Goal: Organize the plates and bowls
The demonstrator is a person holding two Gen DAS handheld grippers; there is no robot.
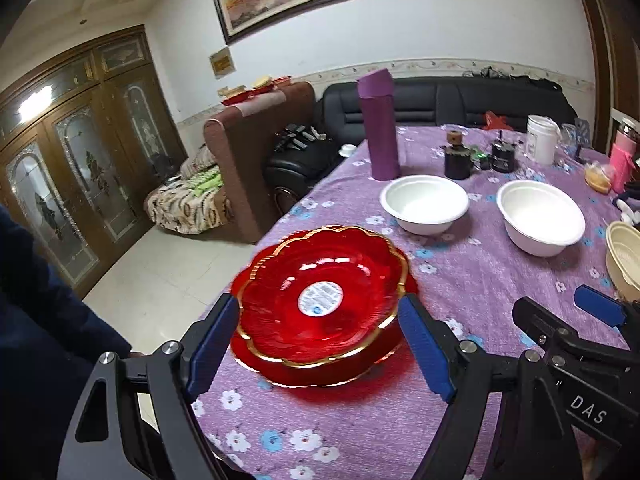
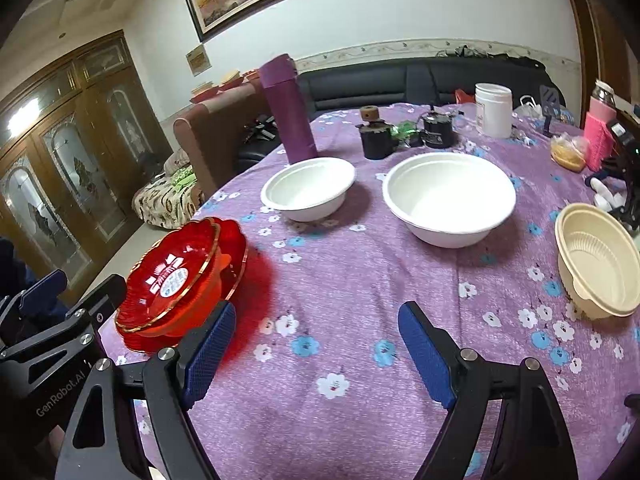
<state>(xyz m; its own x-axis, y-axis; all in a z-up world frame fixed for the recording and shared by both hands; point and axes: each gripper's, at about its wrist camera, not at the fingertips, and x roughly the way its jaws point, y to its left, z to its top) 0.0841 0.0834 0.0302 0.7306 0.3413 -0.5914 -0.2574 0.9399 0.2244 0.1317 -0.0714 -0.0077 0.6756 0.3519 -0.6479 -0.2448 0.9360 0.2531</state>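
With the red plates (image 1: 320, 300) stacked at lower centre, the left gripper (image 1: 320, 344) straddled them unclenched while the right gripper (image 2: 316, 354) (likewise released, empty) faced the unsorted white bowls (image 2: 448, 196), likely next.

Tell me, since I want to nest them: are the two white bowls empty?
Empty. Both white bowls stand upright on the table, and their bare white insides show.
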